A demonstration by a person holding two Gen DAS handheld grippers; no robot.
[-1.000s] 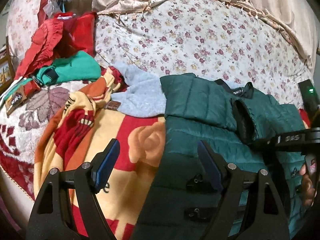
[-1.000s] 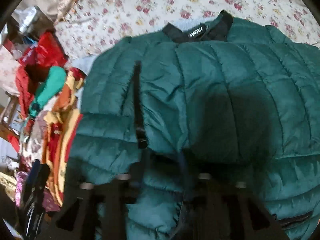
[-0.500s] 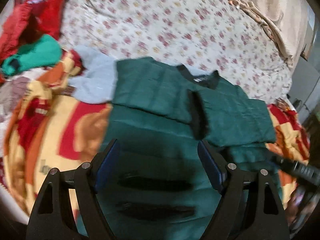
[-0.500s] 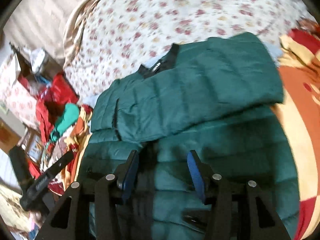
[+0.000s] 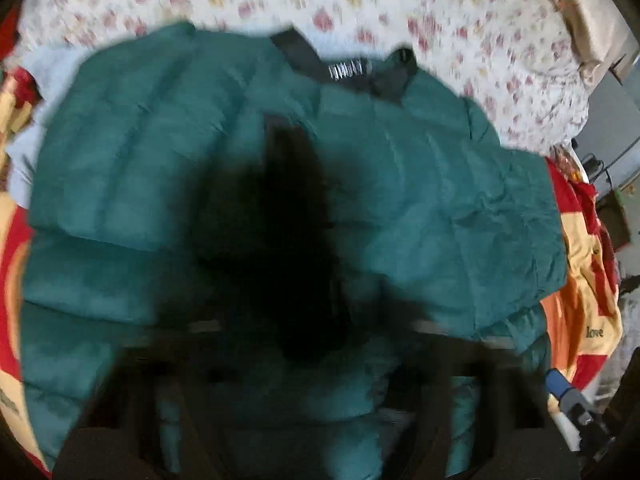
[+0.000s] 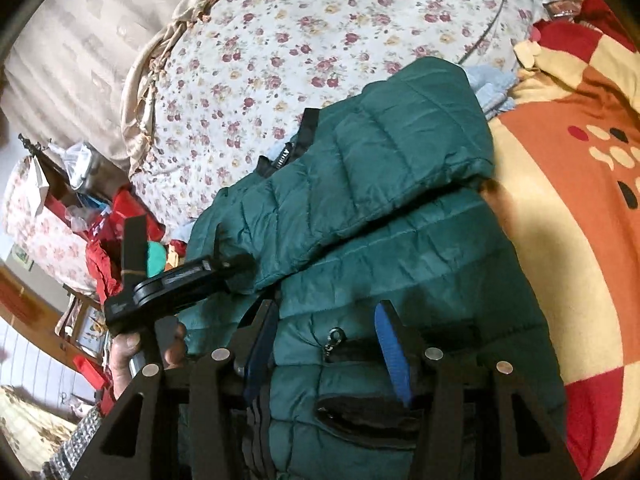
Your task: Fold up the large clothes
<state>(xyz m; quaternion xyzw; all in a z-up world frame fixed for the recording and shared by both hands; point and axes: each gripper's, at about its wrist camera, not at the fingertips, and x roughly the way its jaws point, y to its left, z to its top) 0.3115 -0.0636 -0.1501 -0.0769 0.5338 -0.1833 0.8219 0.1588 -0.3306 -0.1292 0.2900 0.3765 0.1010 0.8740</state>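
Between parted right fingers (image 6: 394, 356), green jacket (image 6: 380, 216), left fingers' state unclear.

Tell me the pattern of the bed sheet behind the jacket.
White sheet with small red-pink flowers; clearest in the right wrist view.

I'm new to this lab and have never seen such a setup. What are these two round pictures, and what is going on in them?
There is no robot: a person holds a two-finger gripper in each hand, each with a fisheye camera looking along its fingers. The blurred picture is the left camera's, close over a green puffer jacket with its sleeves folded across. The sharp picture is the right camera's: the right gripper is open, its blue pads either side of the jacket's hem. The left gripper touches a sleeve; its grip is unclear. The jacket lies on a red and orange blanket over a floral bedsheet.
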